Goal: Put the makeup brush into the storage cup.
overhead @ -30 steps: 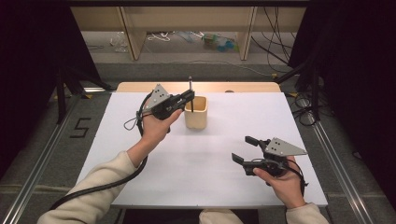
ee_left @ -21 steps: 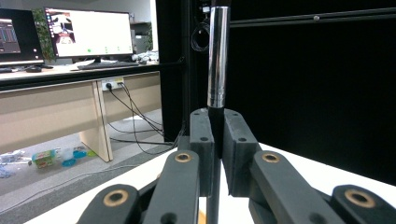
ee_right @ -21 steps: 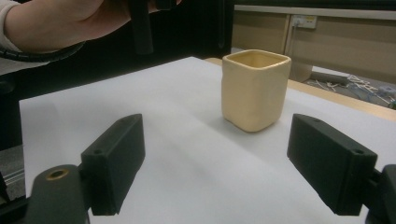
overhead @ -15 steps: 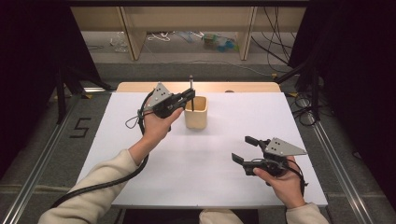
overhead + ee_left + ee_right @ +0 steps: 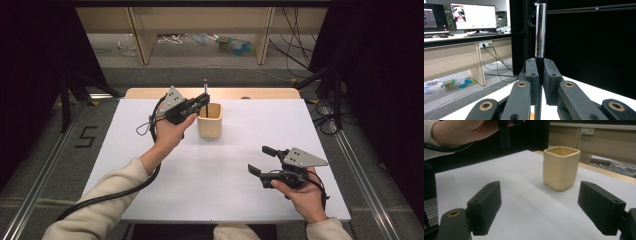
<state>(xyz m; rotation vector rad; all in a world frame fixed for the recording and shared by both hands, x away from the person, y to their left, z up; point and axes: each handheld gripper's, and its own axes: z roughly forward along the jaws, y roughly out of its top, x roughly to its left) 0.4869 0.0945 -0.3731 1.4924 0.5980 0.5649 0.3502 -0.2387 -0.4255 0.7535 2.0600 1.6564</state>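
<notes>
Here my left gripper clamps an upright pen, seemingly over the cup; at five o'clock, my right gripper gapes empty.

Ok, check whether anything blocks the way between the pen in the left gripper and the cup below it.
Nothing visible blocks it. The left gripper is shut on the pen, which stands upright by the near-left rim of the yellow cup. The cup's mouth looks open in the right gripper view. The right gripper rests open, well away on the white table.
</notes>
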